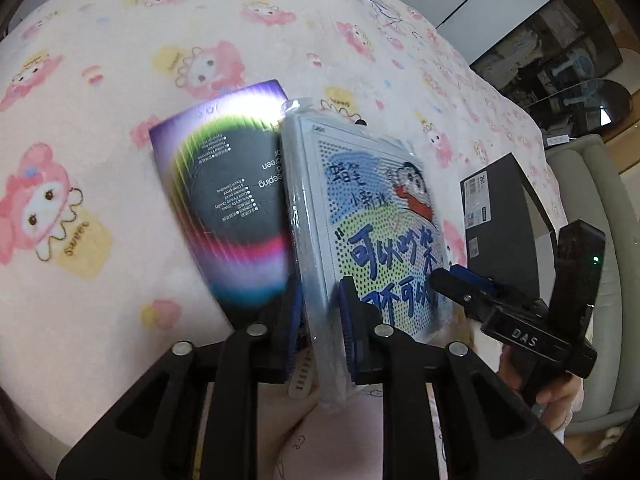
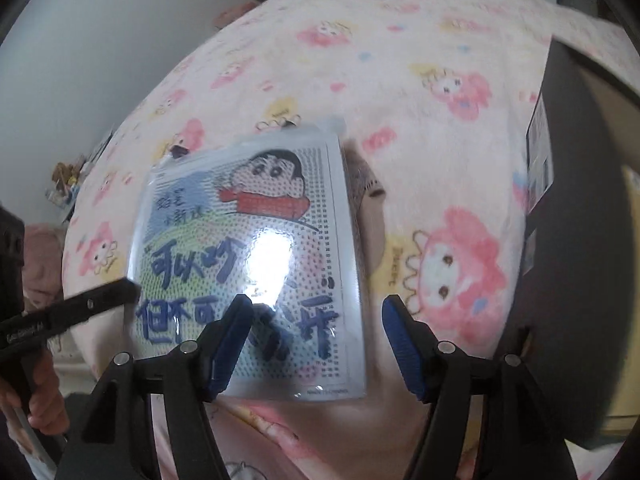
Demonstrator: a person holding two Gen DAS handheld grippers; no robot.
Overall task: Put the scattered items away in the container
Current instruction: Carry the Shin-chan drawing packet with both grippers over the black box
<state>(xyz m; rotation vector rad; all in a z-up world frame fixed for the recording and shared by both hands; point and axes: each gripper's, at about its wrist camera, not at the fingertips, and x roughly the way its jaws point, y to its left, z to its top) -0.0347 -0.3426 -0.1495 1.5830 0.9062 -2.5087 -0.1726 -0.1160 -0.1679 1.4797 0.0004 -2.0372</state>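
Note:
My left gripper is shut on the edge of a plastic-wrapped cartoon bead-art board, holding it tilted above the pink blanket. A purple rainbow-print box lies on the blanket just left of the board. In the right wrist view the board fills the middle. My right gripper is open with the board's right part between and beyond its fingers, not clamped; it also shows in the left wrist view. A black open container box stands at the right and shows in the right wrist view.
A pink cartoon-print blanket covers the bed. A striped sock or small cloth item peeks out behind the board. A beige cushioned seat and a dark glass table lie beyond the bed at the right.

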